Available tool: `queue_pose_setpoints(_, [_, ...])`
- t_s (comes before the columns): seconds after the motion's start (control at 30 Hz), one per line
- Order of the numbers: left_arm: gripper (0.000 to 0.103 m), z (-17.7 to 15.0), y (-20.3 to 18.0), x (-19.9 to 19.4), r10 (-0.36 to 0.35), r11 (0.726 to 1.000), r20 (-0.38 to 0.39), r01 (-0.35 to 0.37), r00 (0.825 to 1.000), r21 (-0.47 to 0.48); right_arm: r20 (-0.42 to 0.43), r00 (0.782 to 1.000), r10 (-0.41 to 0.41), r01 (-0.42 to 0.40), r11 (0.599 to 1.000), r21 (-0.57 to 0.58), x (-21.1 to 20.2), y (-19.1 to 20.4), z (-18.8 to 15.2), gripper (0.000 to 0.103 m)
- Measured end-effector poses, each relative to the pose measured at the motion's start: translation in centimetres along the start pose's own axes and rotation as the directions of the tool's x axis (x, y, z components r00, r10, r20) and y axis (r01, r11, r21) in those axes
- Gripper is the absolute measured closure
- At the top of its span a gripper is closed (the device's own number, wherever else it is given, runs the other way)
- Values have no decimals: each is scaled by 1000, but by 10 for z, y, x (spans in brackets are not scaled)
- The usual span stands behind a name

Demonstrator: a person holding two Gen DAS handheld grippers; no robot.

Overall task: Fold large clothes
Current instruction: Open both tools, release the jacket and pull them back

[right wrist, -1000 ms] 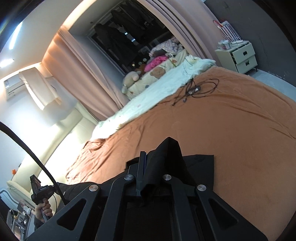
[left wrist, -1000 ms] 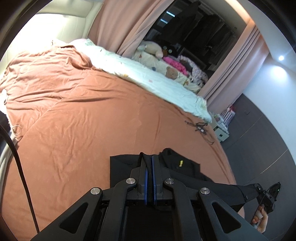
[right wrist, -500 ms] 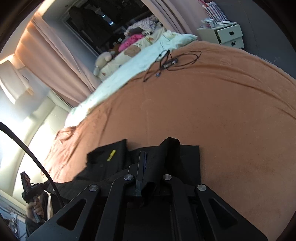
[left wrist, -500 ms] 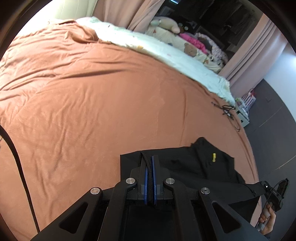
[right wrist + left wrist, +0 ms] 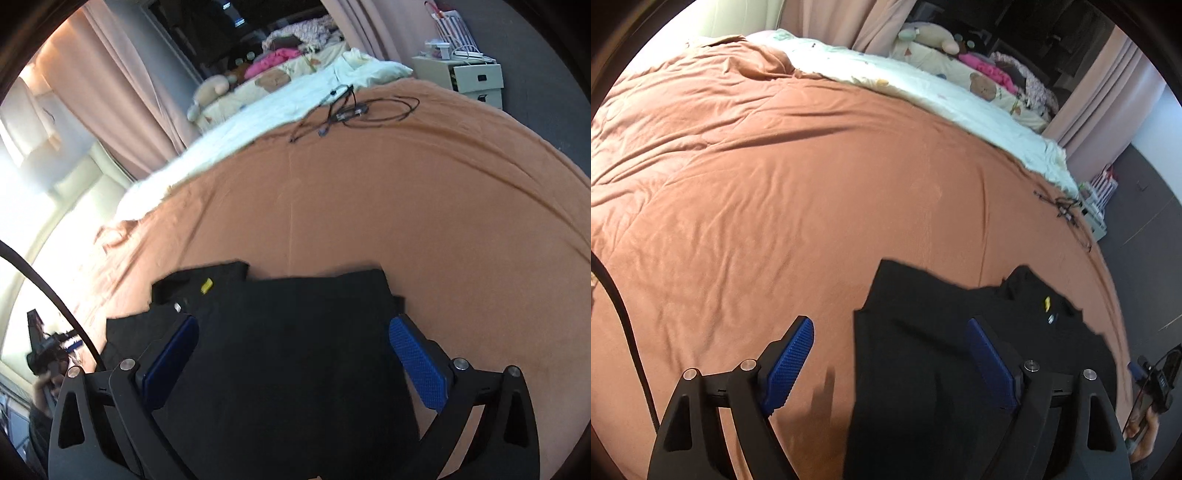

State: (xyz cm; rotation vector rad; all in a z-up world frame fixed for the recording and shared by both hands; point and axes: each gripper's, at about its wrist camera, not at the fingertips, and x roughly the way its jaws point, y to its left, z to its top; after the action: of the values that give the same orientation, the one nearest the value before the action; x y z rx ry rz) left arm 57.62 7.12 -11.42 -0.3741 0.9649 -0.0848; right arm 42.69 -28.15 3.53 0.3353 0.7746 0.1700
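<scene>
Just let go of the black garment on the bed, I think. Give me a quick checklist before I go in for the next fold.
1. Left gripper released: ok, jaws opening, pads off the cloth.
2. Right gripper released: ok, jaws opening, nothing pinched.
3. Black garment lying on the orange bedspread: ok.
4. Fold lying flat and even: not ok, the part with the yellow tag sticks out past the top layer.
5. Tangled cables clear of the garment: ok, far up the bed.
6. Near hem aligned: cannot tell, hidden under the grippers.
</scene>
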Motion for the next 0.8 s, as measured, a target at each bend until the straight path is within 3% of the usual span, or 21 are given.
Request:
queue_pose_setpoints(0.27, [18, -12, -1, 23, 33, 996, -79, -26, 996, 84, -94, 989, -115, 113, 993, -26, -5, 9, -1, 1])
queue_pose_setpoints(0.33, [20, -11, 0, 35, 35, 996, -91, -26, 995, 91, -113, 987, -112, 111, 994, -10, 6, 4, 9, 8])
queue_pose_setpoints(0.4, [24, -8, 0, 46, 30, 995, -99, -21, 995, 93, -137, 985, -106, 107, 994, 3, 13, 1, 12, 25])
queue_pose_setpoints(0.53, [28, 1, -2, 70, 17, 994, -110, -5, 994, 107, -166, 981, -96, 103, 994, 36, 23, -3, 20, 34])
queue_pose_setpoints(0.57, [34, 3, -3, 75, 14, 994, -114, -1, 993, 110, -174, 981, -90, 100, 994, 45, 24, -4, 19, 36])
queue_pose_setpoints(0.63, [46, 6, -5, 85, 2, 994, -128, 13, 992, 112, -181, 980, -83, 95, 994, 56, 29, -5, 24, 58])
queue_pose_setpoints(0.7, [79, 8, -7, 89, 11, 993, -131, 5, 991, 120, -169, 983, -77, 87, 995, 55, 28, -4, 27, 82])
queue_pose_setpoints(0.77, [98, 9, -9, 87, 47, 989, -113, -31, 992, 142, -137, 987, -90, 95, 995, 28, 28, 0, 29, 95])
queue_pose_setpoints(0.8, [100, 9, -11, 85, 55, 988, -100, -39, 993, 152, -118, 988, -98, 100, 995, 11, 23, 4, 30, 99])
